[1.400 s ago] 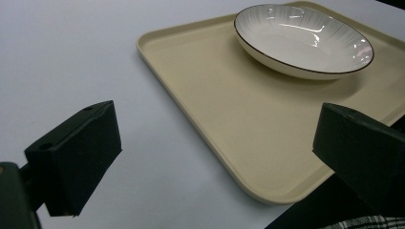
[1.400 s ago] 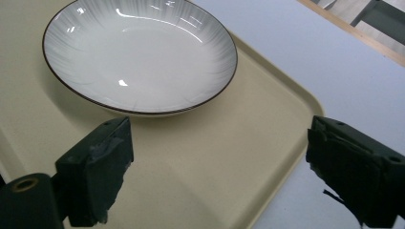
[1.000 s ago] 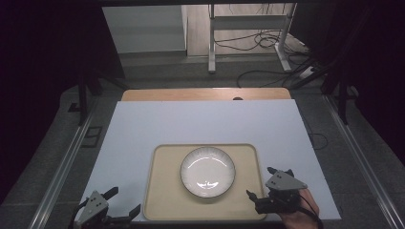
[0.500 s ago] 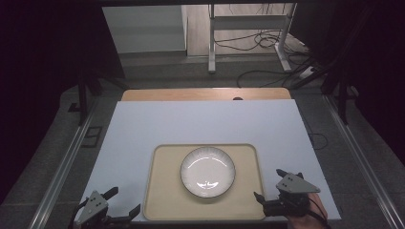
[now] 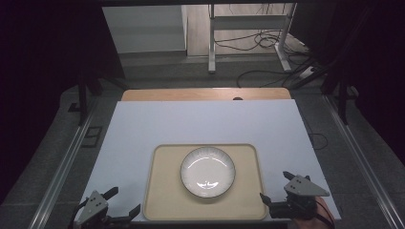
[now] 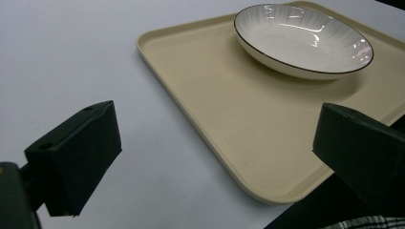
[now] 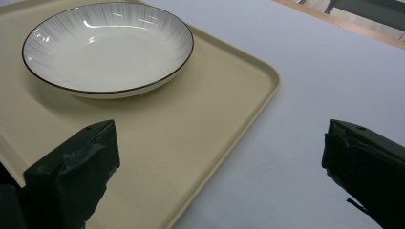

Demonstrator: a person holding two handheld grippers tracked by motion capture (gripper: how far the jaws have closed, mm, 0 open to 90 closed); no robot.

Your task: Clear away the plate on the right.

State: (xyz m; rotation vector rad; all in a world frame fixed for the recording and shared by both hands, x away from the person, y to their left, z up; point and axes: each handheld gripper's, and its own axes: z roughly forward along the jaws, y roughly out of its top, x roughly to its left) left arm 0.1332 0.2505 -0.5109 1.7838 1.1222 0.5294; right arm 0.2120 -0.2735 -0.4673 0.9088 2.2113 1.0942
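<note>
A white plate (image 5: pixel 207 171) with a dark rim sits empty in the middle of a beige tray (image 5: pixel 165 191) near the table's front edge. My left gripper (image 5: pixel 123 201) hovers at the tray's near left corner, open and holding nothing. In the left gripper view the open left gripper (image 6: pixel 217 129) frames the tray (image 6: pixel 224 119) corner, and the plate (image 6: pixel 303 40) lies farther off. My right gripper (image 5: pixel 276 186) stands open just off the tray's near right corner. The right gripper (image 7: pixel 219 152) spans the tray (image 7: pixel 205 119) edge, with the plate (image 7: pixel 107 45) ahead on the left.
The tray rests on a white table cover (image 5: pixel 205 124) with bare room behind and beside it. A wooden strip (image 5: pixel 205 94) runs along the far edge. Beyond it, cables (image 5: pixel 258 45) and a metal stand (image 5: pixel 212 43) are on the floor.
My right gripper has drifted right and slightly back toward the near edge, away from the tray's corner. The left gripper, tray and plate have stayed put.
</note>
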